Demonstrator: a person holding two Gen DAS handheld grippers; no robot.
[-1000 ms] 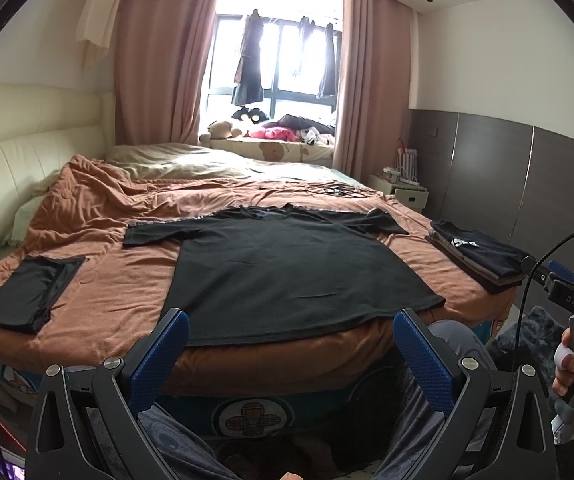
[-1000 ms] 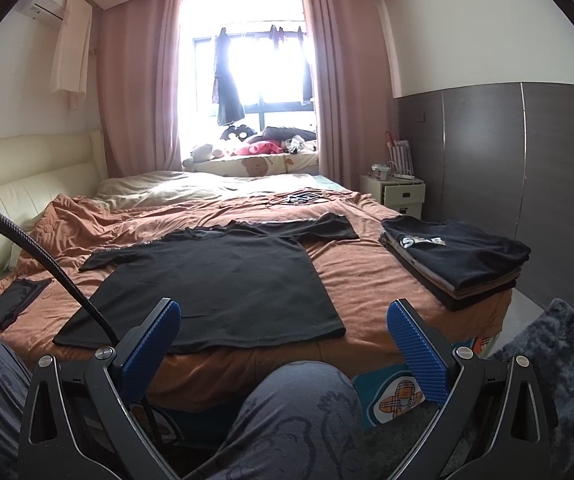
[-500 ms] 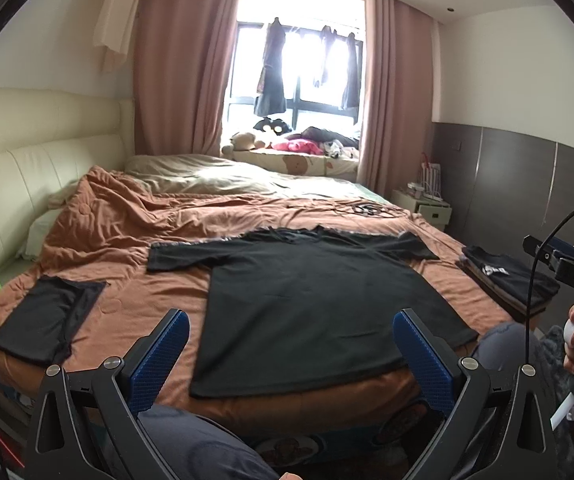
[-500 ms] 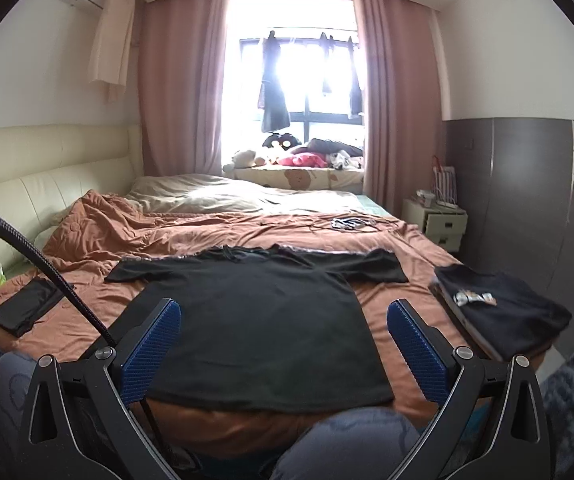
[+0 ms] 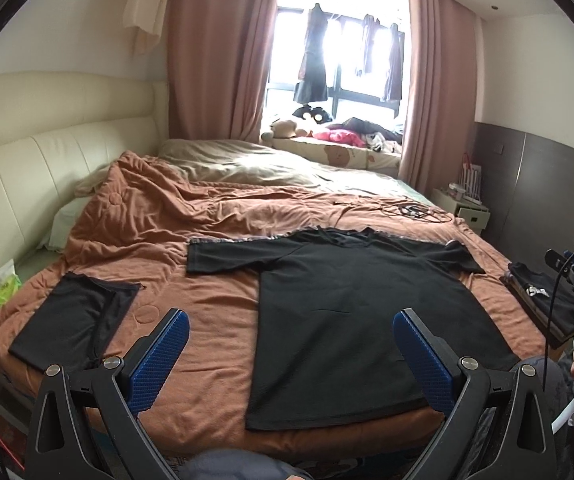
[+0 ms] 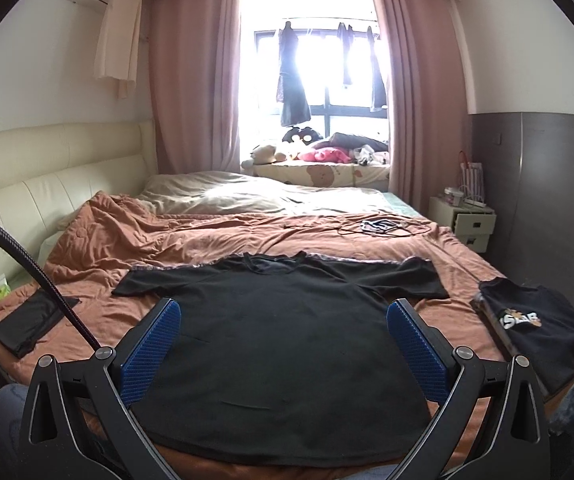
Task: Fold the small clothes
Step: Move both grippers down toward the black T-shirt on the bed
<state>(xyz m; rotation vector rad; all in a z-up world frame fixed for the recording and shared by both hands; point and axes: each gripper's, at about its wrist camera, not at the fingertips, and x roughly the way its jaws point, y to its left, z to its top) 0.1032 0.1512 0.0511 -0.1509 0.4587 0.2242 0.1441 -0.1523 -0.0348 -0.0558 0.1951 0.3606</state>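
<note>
A black T-shirt point(image 5: 359, 308) lies spread flat, sleeves out, on the brown bedspread point(image 5: 207, 304) near the bed's front edge; it also shows in the right wrist view point(image 6: 283, 344). My left gripper point(image 5: 289, 354) is open and empty, above the front edge by the shirt's left hem. My right gripper point(image 6: 283, 344) is open and empty, held above the shirt's lower half. A folded black garment point(image 5: 71, 316) lies at the left point(image 6: 33, 322). A stack of folded dark clothes point(image 6: 539, 328) sits at the right point(image 5: 547, 300).
A cream headboard point(image 5: 39, 176) runs along the left. Cables point(image 6: 383, 227) lie on the far bedspread. A white nightstand point(image 6: 469, 224) stands at the right by a dark wall. A black cable point(image 6: 27, 256) crosses the right wrist view's left side.
Both grippers have risen and moved forward over the bed, so the shirt now sits between their fingers in view. The clothes have not moved. Both grippers stay open.
</note>
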